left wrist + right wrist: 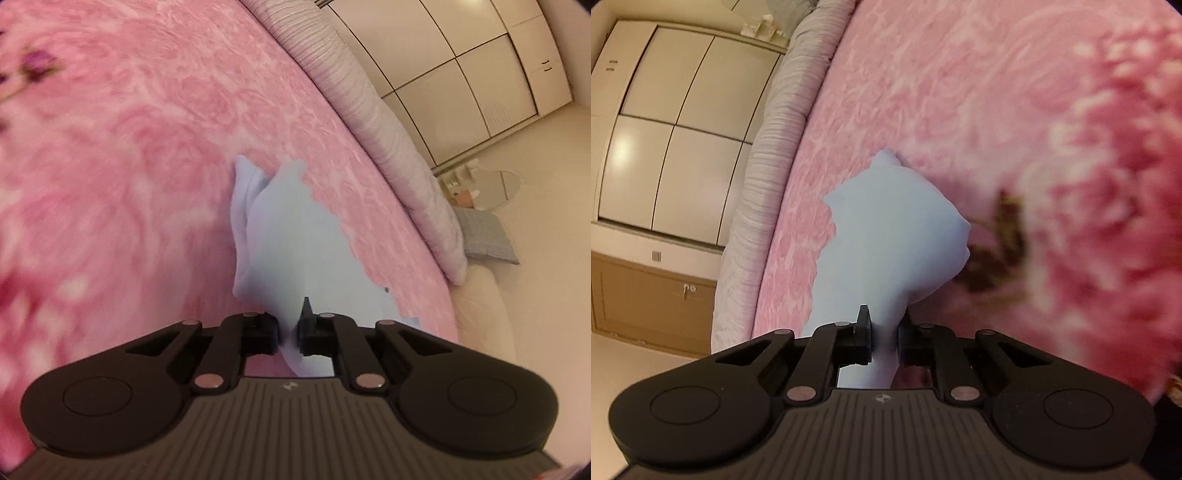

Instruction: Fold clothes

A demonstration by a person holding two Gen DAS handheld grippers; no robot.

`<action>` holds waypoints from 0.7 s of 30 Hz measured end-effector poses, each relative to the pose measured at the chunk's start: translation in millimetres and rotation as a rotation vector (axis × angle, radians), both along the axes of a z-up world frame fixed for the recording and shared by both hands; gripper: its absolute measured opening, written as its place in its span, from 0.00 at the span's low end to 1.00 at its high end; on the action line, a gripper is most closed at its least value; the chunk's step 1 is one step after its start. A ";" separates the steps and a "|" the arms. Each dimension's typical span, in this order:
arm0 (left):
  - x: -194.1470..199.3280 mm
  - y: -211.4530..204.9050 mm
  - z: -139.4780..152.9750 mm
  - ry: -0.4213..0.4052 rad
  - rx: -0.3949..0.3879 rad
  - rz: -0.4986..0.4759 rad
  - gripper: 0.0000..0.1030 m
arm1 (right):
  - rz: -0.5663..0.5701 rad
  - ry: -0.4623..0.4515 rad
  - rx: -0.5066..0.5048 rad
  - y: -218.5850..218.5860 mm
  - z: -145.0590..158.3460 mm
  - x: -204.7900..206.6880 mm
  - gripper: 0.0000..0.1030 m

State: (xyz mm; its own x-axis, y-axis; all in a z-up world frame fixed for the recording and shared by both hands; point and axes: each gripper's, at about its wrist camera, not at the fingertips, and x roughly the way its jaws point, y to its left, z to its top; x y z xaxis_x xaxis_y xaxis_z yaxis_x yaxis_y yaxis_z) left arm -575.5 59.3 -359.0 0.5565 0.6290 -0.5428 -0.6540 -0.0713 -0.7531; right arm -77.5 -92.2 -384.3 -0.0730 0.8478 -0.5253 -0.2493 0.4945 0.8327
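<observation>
In the left wrist view, the black two-finger left gripper (pixel 289 330) occupied the near foreground, its ribbed dark body and linkage arms with metal pivot pins spread wide, and its jaws were drawn together on a fold of the pale blue smooth-fabric garment (pixel 284 240). The cloth passed between the jaw blocks and bunched ahead of them in soft, rounded folds with two pointed peaks at its far end. In the right wrist view, the black two-finger right gripper (pixel 884 338) of the same construction was likewise clamped on the pale blue garment (pixel 886 236), which narrowed into a pinched neck between the jaws and swelled into a fuller, puffed mass beyond them. The garment lay over and just above the pink plush floral-patterned bedspread (pixel 147 147), whose relief showed embossed rose shapes; whether the cloth's far end touched the bedspread could not be determined. Large darker pink blooms with brown leaf marks (pixel 1004 236) appeared blurred on the bedspread beside the garment in the right wrist view. Along the bed edge ran a pale lilac ribbed, gathered quilt roll (pixel 373 110). Beyond it, on the cream floor, lay a grey textured cushion (pixel 484 236) near a round glass-topped low table (pixel 502 184) carrying small items too indistinct to identify. Farthest away stood glossy cream panelled wardrobe doors (pixel 665 122) and a tan wooden cabinet (pixel 646 299).
</observation>
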 end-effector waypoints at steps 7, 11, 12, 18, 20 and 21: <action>-23.7 -40.1 -21.1 -0.001 -0.125 0.007 0.15 | 0.014 -0.022 -0.059 -49.8 -10.4 -0.9 0.34; -38.1 -47.2 5.5 0.060 -0.049 -0.019 0.17 | -0.027 -0.066 -0.052 -58.7 -5.8 4.7 0.42; -39.4 -48.4 12.7 0.082 -0.025 -0.029 0.16 | -0.037 -0.073 -0.049 -60.5 -5.3 6.3 0.42; -33.6 -57.2 43.0 0.247 0.106 -0.028 0.12 | -0.081 0.001 -0.018 -50.3 -23.7 8.7 0.43; -35.4 -62.7 55.7 0.299 0.151 0.013 0.10 | -0.088 0.007 -0.017 -48.2 -24.4 8.5 0.43; -35.8 -64.2 61.5 0.301 0.173 0.016 0.10 | -0.090 0.009 -0.019 -47.3 -24.7 8.7 0.43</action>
State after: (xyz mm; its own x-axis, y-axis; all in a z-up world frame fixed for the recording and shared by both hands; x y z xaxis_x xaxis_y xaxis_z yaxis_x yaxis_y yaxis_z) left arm -611.2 -4.9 -297.5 0.3768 0.7334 -0.5659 -0.8486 0.0283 -0.5283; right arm -68.9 -139.4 -409.0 -0.0019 0.8411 -0.5408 -0.1961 0.5300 0.8250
